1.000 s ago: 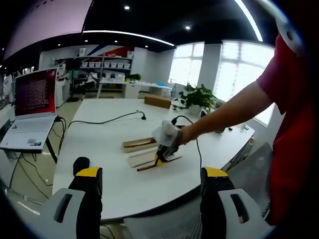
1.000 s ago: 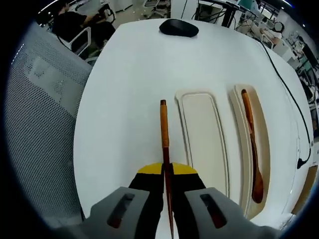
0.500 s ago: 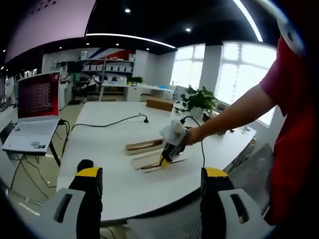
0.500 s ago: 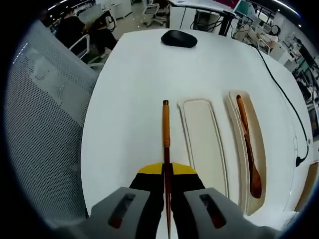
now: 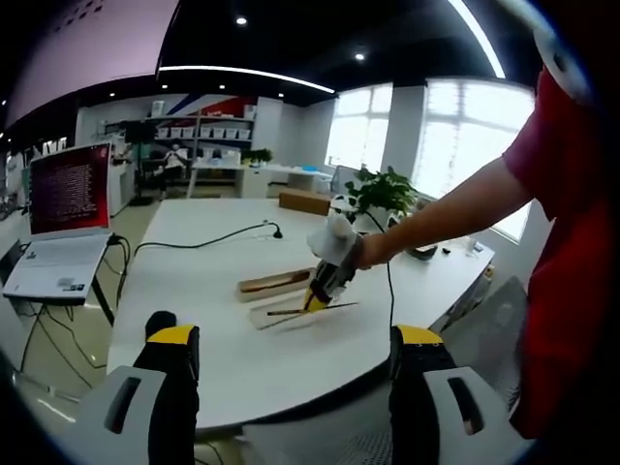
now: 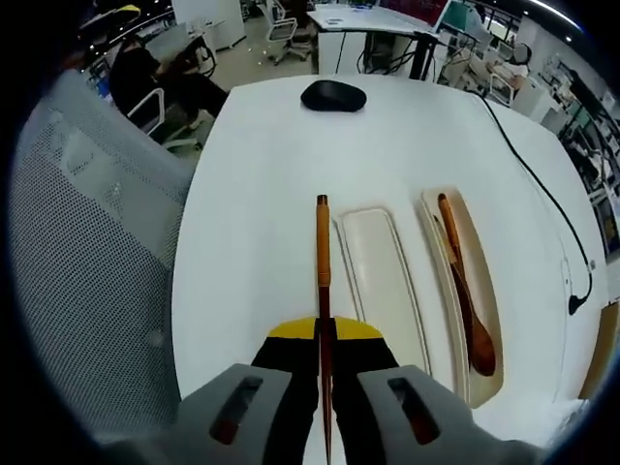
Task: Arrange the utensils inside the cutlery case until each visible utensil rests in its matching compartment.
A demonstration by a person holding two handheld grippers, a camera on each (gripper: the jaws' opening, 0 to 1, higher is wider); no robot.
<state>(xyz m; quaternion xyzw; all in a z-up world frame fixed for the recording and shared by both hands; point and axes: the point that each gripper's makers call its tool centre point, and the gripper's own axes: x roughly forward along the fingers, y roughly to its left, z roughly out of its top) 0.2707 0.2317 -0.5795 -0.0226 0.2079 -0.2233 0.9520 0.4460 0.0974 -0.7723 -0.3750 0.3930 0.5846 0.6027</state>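
My right gripper [image 6: 325, 331] is shut on a pair of brown wooden chopsticks [image 6: 322, 254], which point forward above the white table, just left of the case. The cutlery case lies as two long trays: an empty cream tray [image 6: 380, 286] and, to its right, a tray [image 6: 496, 320] holding a wooden spoon [image 6: 461, 291]. In the left gripper view the right gripper [image 5: 321, 289] hangs over the trays [image 5: 274, 283] with the chopsticks [image 5: 312, 310] held level. My left gripper [image 5: 295, 339] is open, held back from the table's near edge with nothing between its jaws.
A black mouse [image 6: 333, 95] lies at the table's far end. A black cable [image 6: 542, 189] runs along the right side. A grey mesh chair [image 6: 92, 262] stands close to the table's left edge. A laptop [image 5: 63, 208], a potted plant [image 5: 386, 192] and the person's arm [image 5: 455, 213] are in view.
My right gripper has risen with the chopsticks; the table and trays look smaller and farther below. The left gripper stays open and nearly still.
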